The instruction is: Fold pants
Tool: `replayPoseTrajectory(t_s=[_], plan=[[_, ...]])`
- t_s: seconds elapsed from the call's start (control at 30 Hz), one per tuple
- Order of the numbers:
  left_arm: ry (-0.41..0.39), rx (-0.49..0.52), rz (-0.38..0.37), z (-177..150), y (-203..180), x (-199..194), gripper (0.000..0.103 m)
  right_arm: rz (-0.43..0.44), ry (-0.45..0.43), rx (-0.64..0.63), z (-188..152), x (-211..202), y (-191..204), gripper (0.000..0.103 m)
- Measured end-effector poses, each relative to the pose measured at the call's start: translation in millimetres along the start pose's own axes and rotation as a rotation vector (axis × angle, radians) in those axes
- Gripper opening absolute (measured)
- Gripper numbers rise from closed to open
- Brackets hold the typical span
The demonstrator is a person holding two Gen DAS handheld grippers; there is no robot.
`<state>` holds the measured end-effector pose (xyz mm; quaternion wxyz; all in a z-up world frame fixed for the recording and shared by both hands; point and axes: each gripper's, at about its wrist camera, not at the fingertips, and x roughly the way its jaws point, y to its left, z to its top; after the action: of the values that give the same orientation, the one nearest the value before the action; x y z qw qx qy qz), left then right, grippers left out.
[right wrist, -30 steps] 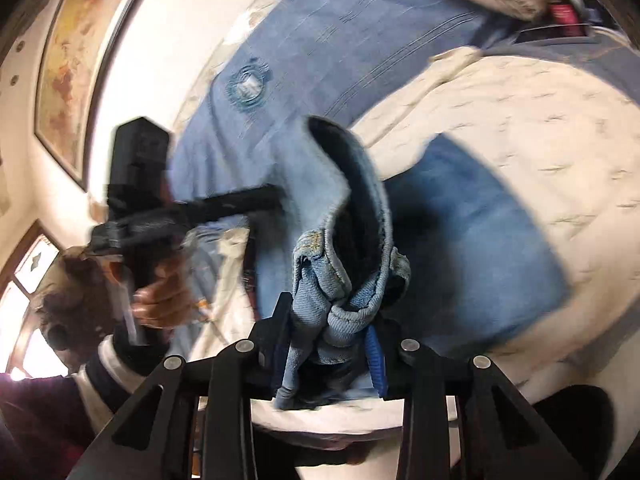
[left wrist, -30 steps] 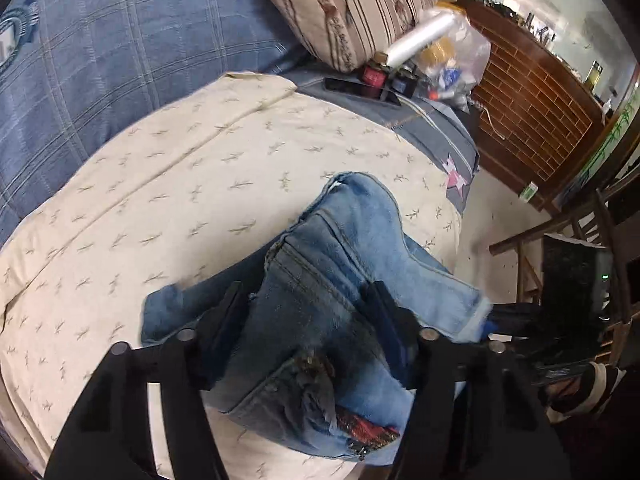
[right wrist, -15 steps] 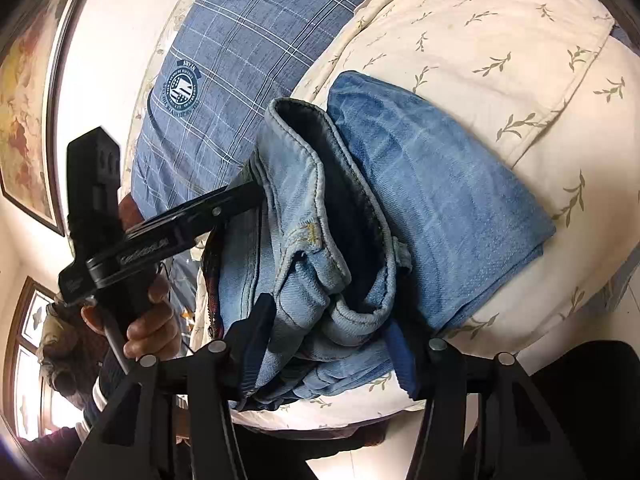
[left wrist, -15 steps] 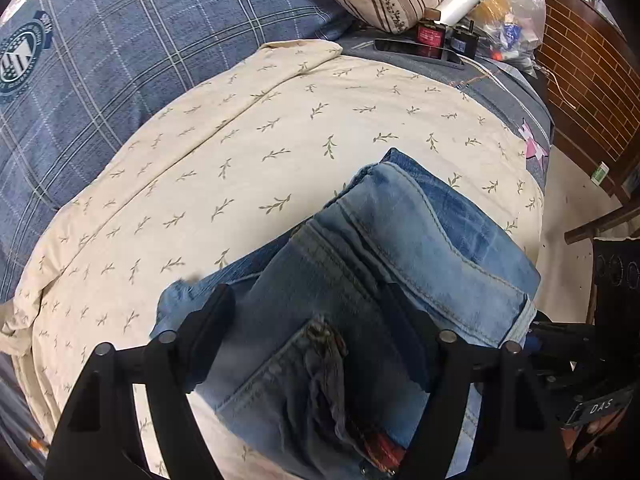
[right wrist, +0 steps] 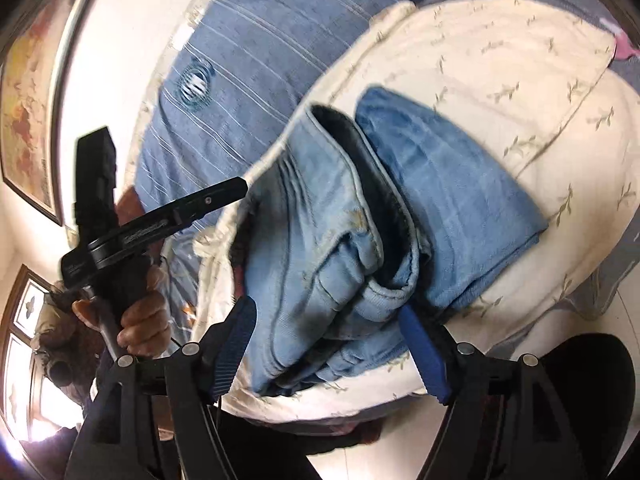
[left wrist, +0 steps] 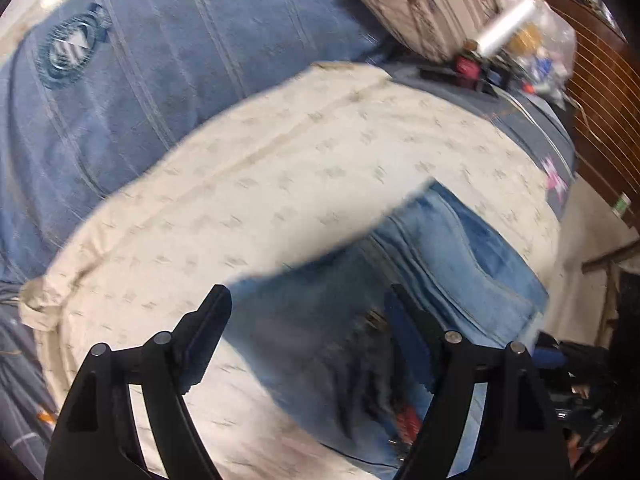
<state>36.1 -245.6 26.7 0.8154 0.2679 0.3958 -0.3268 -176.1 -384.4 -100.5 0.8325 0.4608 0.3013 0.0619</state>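
The blue jeans (left wrist: 448,264) lie folded in a bundle on a cream leaf-print cushion (left wrist: 280,168). In the left wrist view my left gripper (left wrist: 308,316) hovers over the bundle's near end. Its jaws are opening; one finger (left wrist: 212,320) stands over the cream cloth, the other over denim, and neither pad presses. In the right wrist view the waistband end of the jeans (right wrist: 320,248) sits between the jaws of my right gripper (right wrist: 326,320). These jaws are also opening and stand clear of the cloth. The left gripper (right wrist: 224,194), held by a hand (right wrist: 140,316), reaches in from the left.
A blue checked blanket (left wrist: 160,80) with a round badge lies behind the cushion. A striped pillow (left wrist: 420,8), a plastic bag and small items (left wrist: 532,40) sit at the far end. A brick wall (left wrist: 600,120) and wooden furniture (left wrist: 608,256) stand right. A framed picture (right wrist: 28,100) hangs left.
Both grippers' jaws have spread wider. The right gripper, which pinched the waistband fold, has let it go. The jeans have settled flatter on the cushion, and the left gripper has tilted.
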Motion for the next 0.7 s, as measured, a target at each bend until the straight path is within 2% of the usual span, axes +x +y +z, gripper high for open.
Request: replayPoseTrajectory(t_s=[0.1,0.17,0.23,0.33,0.47,0.53,0.6,0.63,0.7], plan=[[0.017,-0.04,-0.05,15,18,-3,0.085,-0.014,-0.028,0.018,3,-4,-5,0.08],[0.039,-0.023,-0.058,21,19,-1,0.085,-0.003,-0.03,0.044,5,-3,-10,0.08],[0.049,0.005,-0.043,25,15,3,0.085,0.006,-0.032,0.054,5,0,-11,0.08],[0.095,0.048,-0.058,29,2,17,0.085,0.012,-0.029,0.047,6,4,-10,0.08],[0.124,0.104,-0.038,29,-14,42,0.085,-0.007,-0.049,0.042,5,9,-11,0.08],[0.18,0.112,-0.087,23,-18,62,0.086,-0.005,-0.067,0.042,3,12,-11,0.079],[0.249,0.124,-0.185,12,-24,74,0.086,-0.034,-0.056,0.003,4,18,-6,0.056],[0.206,0.148,-0.166,5,-28,70,0.085,-0.05,-0.042,-0.022,4,19,-4,0.037],[0.141,0.187,-0.172,-1,-34,55,0.078,-0.027,-0.05,-0.042,4,15,1,0.035]])
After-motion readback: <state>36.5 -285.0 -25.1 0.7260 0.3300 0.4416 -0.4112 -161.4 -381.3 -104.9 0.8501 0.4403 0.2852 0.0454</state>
